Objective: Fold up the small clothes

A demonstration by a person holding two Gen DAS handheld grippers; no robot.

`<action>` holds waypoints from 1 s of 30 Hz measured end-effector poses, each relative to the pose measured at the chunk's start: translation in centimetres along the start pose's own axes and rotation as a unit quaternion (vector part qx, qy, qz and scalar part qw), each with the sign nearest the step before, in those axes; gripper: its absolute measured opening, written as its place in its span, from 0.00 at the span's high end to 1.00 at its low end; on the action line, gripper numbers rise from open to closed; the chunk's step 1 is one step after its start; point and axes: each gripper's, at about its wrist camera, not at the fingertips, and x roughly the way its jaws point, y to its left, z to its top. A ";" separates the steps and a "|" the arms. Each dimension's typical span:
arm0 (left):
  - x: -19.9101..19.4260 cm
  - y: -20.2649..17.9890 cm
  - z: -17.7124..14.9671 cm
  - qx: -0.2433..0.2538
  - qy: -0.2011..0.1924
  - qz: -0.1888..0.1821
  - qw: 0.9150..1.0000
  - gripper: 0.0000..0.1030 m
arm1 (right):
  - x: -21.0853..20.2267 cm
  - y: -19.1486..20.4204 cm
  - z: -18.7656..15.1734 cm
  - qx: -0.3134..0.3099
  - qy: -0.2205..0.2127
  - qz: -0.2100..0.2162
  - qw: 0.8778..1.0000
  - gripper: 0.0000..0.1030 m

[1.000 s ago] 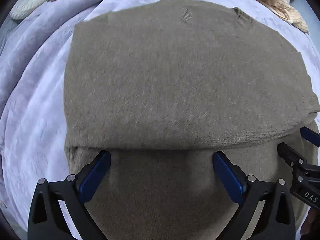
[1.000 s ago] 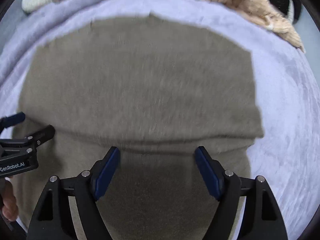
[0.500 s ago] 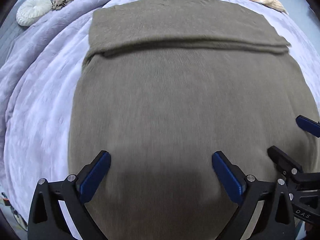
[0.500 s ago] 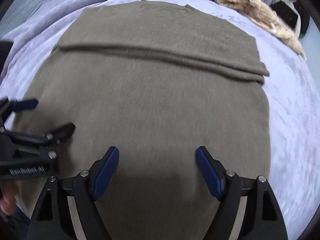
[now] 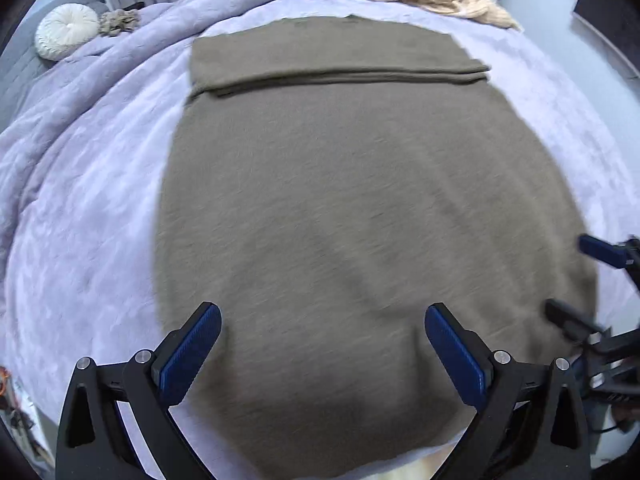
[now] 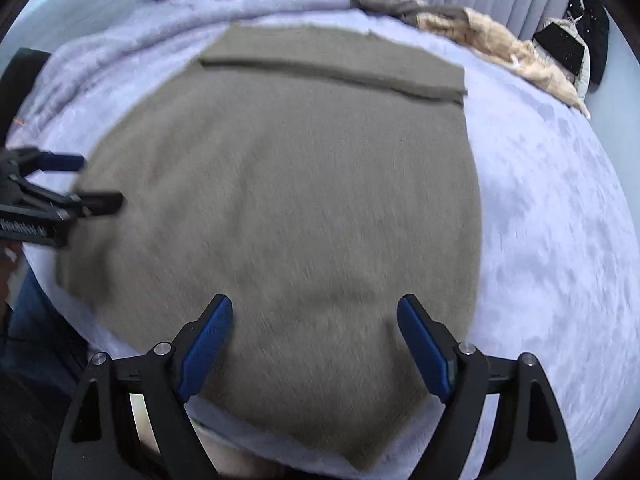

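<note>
The left gripper (image 5: 322, 344) hangs with its blue-padded jaws spread wide and nothing between them, above the near part of a brown knit garment (image 5: 360, 220). The right gripper (image 6: 314, 336) is likewise spread apart and empty, over the same near stretch of cloth, to the right of the other. The garment lies flat on a lavender plush blanket (image 5: 80, 220), its near edge just beyond the jaws, and a folded band runs across its far end. Beyond it, at the far right of the blanket, sits a heap of tan and brown clothes (image 6: 480, 32); at the far left rests a round white cushion (image 5: 66, 36).
</note>
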 end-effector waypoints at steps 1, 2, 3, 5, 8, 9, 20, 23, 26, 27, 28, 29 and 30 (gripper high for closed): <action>0.6 -0.8 0.0 0.008 0.007 -0.011 1.000 0.01 | 0.7 0.1 0.4 0.003 0.009 0.002 1.000 0.16; 1.7 -1.1 0.0 0.017 0.021 0.004 1.000 0.01 | 1.6 0.1 0.5 0.006 0.024 0.001 1.000 0.16; 3.2 -1.1 0.3 0.023 0.042 0.032 0.998 0.00 | 2.4 0.0 0.3 0.007 0.039 -0.003 0.999 0.16; 3.9 -0.7 -0.6 0.014 0.041 0.026 0.999 0.00 | 3.0 -0.3 -0.4 0.004 0.050 -0.015 0.999 0.16; 2.4 1.1 -2.4 0.001 0.034 0.014 0.999 0.00 | 1.4 -1.8 -2.6 0.007 0.033 -0.017 0.999 0.16; 2.2 1.6 -2.8 -0.004 0.034 0.009 0.999 0.00 | 1.0 -2.3 -3.4 0.015 0.031 -0.013 0.999 0.16; -2.2 11.8 -6.8 -0.179 0.025 -0.068 0.981 0.00 | -4.7 -6.7 -6.5 0.096 -0.002 -0.025 0.995 0.15; -1.3 12.5 -8.9 -0.216 0.046 -0.105 0.970 0.00 | -3.6 -8.2 -7.4 0.125 0.013 -0.007 0.992 0.15; -1.8 11.4 -10.4 -0.215 0.048 -0.113 0.969 0.00 | -2.4 -8.5 -7.4 0.137 0.018 0.014 0.990 0.15; -1.5 10.7 -11.0 -0.210 0.049 -0.115 0.970 0.00 | -2.1 -8.5 -7.3 0.138 0.015 0.021 0.990 0.15; -0.6 9.4 -10.6 -0.203 0.053 -0.117 0.971 0.00 | -1.9 -8.4 -7.3 0.141 0.013 0.032 0.989 0.15; -0.3 8.7 -10.3 -0.195 0.056 -0.119 0.972 0.00 | -1.6 -8.3 -7.4 0.144 0.011 0.040 0.989 0.15; 0.1 8.1 -10.0 -0.188 0.057 -0.114 0.974 0.00 | -1.3 -8.0 -7.2 0.143 0.007 0.047 0.989 0.15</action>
